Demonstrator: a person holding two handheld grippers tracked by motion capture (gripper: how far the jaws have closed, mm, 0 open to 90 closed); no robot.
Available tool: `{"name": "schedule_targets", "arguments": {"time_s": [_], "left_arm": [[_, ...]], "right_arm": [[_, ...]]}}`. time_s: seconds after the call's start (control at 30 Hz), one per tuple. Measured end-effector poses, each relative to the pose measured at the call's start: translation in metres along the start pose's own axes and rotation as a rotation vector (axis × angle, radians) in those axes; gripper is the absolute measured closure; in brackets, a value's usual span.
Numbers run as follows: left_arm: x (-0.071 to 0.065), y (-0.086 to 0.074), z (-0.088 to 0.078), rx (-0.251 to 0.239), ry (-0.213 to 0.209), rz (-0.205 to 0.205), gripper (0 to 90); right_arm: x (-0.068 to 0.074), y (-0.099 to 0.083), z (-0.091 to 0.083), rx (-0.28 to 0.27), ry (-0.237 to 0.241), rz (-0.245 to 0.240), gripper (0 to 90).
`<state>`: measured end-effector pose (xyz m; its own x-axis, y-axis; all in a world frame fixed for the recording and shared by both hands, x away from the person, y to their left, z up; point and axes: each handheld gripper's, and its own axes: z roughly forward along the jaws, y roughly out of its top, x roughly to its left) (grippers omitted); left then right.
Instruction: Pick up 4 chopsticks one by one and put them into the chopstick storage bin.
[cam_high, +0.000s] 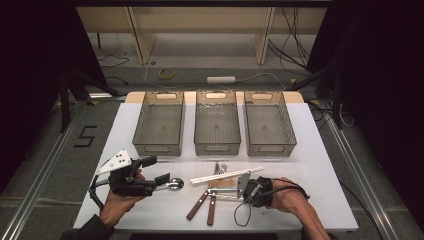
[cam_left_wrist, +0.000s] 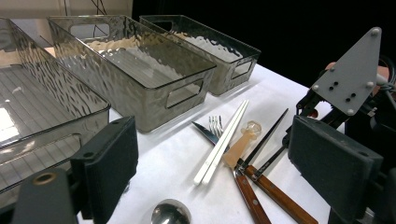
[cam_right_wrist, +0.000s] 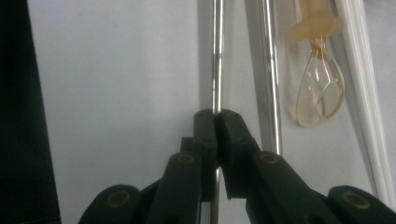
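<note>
Right hand-held gripper (cam_right_wrist: 217, 116) is clamped on a thin metal rod (cam_right_wrist: 216, 56) lying on the desk (cam_high: 140, 200) among cutlery. Left hand-held gripper (cam_left_wrist: 224, 172) stands wide open, holding nothing, above a spoon (cam_left_wrist: 170, 213). All three bins (cam_high: 216, 122) are empty; sorting appears barely begun.

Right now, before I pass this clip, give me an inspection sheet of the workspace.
Surface: white table, flat.
Job's things: metal rod with wooden handle; a second one beside it.
Clutter: three clear bins, white chopsticks, fork, spoon, translucent spoon.
Grippers: right gripper shut on the rod; left gripper open, holding nothing.
Cables: one trails from the right gripper; more on the floor.
Surroundings: wooden shelving, tape roll, dark curtains.
</note>
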<state>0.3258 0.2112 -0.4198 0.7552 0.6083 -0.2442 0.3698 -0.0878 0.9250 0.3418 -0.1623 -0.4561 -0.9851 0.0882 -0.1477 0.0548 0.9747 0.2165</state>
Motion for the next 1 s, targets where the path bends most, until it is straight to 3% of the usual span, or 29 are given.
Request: {"name": "schedule_targets", "arguments": {"time_s": [0.2, 0.4, 0.5, 0.63, 0.73, 0.93, 1.0], "left_arm": [[-0.002, 0.0, 0.002, 0.02, -0.004, 0.019, 15.5], [-0.008, 0.0, 0.014, 0.098, -0.03, 0.054, 15.6], [-0.013, 0.0, 0.023, 0.153, -0.059, 0.078, 16.0], [-0.021, -0.002, 0.037, 0.262, -0.098, 0.131, 17.4], [-0.026, -0.005, 0.047, 0.332, -0.132, 0.148, 20.0], [-0.037, -0.007, 0.062, 0.425, -0.153, 0.231, 23.4], [-0.039, -0.007, 0.066, 0.452, -0.168, 0.251, 28.3]], "right_arm": [[-0.001, 0.002, -0.01, -0.042, -0.018, 0.006, 86.6], [-0.001, 0.007, -0.021, -0.056, -0.031, 0.001, 86.6], [0.0, 0.015, -0.025, -0.069, -0.036, -0.011, 86.6], [0.0, 0.027, -0.029, -0.071, -0.043, -0.042, 86.6], [0.001, 0.037, -0.03, -0.08, -0.048, -0.057, 86.6], [0.005, 0.055, -0.029, -0.069, -0.04, -0.1, 86.6], [0.006, 0.06, -0.029, -0.061, -0.042, -0.108, 86.6]]}}
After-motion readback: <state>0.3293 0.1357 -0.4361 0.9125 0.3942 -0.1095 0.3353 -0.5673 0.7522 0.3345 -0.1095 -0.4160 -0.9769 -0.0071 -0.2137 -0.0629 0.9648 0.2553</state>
